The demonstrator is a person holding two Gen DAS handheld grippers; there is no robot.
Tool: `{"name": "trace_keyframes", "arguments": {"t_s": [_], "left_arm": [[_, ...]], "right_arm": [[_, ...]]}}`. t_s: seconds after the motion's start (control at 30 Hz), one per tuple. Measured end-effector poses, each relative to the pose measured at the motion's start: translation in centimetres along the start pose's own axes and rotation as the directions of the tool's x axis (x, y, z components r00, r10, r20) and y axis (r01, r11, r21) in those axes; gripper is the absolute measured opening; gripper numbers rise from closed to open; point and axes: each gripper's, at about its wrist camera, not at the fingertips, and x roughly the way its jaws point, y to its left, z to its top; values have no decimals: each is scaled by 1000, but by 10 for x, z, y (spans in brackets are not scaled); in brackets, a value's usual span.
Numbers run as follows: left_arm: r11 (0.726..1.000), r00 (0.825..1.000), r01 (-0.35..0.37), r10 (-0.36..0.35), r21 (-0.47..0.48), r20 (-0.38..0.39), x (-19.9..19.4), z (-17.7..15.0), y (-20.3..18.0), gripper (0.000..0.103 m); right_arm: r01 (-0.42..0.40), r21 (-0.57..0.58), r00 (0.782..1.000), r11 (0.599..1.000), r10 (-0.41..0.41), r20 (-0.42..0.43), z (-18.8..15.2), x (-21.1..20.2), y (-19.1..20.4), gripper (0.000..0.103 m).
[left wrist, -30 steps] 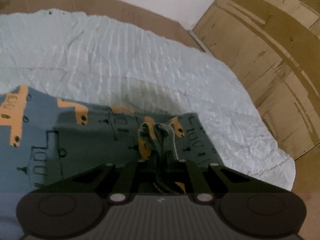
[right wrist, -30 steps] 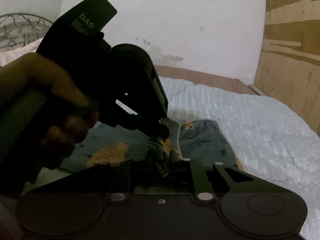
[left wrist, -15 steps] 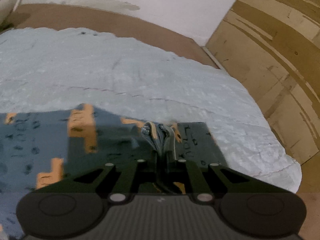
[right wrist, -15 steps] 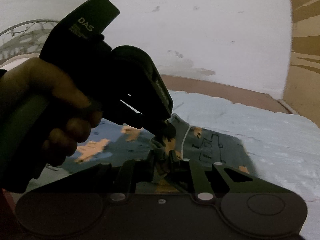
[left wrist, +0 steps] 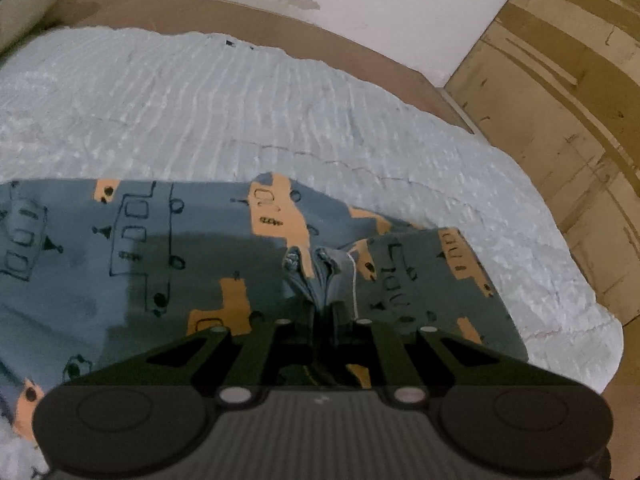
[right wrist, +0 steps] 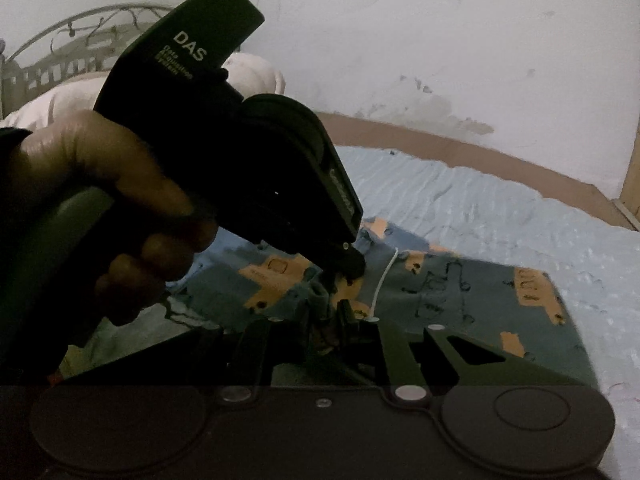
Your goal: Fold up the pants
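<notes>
Pants [left wrist: 132,248], blue-grey with orange patches, lie spread on the pale bedcover [left wrist: 280,112]. Left gripper [left wrist: 322,308] pinches a bunched fold at their near edge; just right, right gripper [right wrist: 334,312] clamps the same bunch.

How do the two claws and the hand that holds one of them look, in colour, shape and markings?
Both are black plastic. The left claw has a pistol-like body printed "DAS" in white, with smaller text beneath that is too small to read. Its ribbed housing carries two round discs and silver screws. The right claw has a smooth housing and triangular cut-outs in its arms. The left hand is bare, with a dark cuff at the wrist.
</notes>
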Motion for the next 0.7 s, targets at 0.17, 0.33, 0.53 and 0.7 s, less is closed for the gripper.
{"name": "trace_keyframes", "arguments": {"t_s": [0.17, 0.33, 0.53, 0.7], "left_arm": [[1000, 1000, 29, -29, 2, 3, 2, -3, 9, 17], [999, 998, -39, 39, -18, 53, -10, -7, 13, 53], [989, 982, -145, 139, 40, 124, -14, -14, -5, 89], [954, 961, -264, 247, 144, 124, 0, -26, -22, 91]], "right_arm": [[-7, 11, 1000, 1000, 7, -8, 1, 0, -1, 36], [36, 20, 999, 999, -36, 39, -11, -29, -18, 77], [225, 66, 971, 972, -229, 72, -22, -52, -67, 101], [413, 81, 910, 907, -414, -1, -20, -29, -114, 102]]}}
